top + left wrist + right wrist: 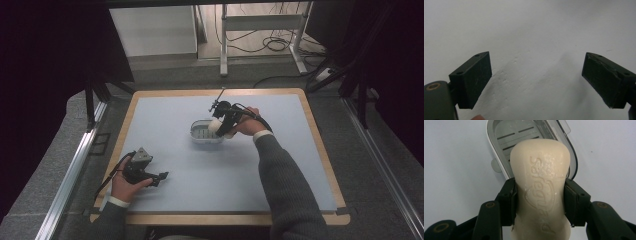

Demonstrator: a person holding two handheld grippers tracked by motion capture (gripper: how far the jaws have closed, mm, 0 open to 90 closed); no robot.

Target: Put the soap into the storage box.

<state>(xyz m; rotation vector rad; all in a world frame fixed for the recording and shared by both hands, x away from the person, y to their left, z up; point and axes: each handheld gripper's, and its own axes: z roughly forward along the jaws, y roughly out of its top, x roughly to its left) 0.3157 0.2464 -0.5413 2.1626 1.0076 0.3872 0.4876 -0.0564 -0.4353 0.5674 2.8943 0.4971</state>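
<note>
Right gripper view looks straight down my right gripper (pixel 540 202), whose two black fingers (pixel 507 202) are pressed against the long sides of a cream bar of soap (pixel 540 187), clamping it at its narrowed waist so that its rounded end sticks out ahead of them. The raised lettering on the bar faces the camera. Beyond that end lies a white soap dish (pixel 496 167) with a slotted floor, resting on the pale blue table (pixel 454 170); the bar overlaps its near rim in this view, though I cannot tell whether the soap touches the dish or hangs just above it. From the high view, my right gripper (pixel 220 127) sits at the right end of the soap dish (pixel 200 135) near the middle of the table (pixel 280 170), with the soap (pixel 216 126) showing as a pale lump at the dish's edge and my sleeved forearm reaching in from the lower right. My left gripper (pixel 161 177) rests well apart from all that, near the front left corner of the table. In the left gripper view its fingers (pixel 472 80) stand wide apart with bare table surface (pixel 536 37) between them, holding nothing.
</note>
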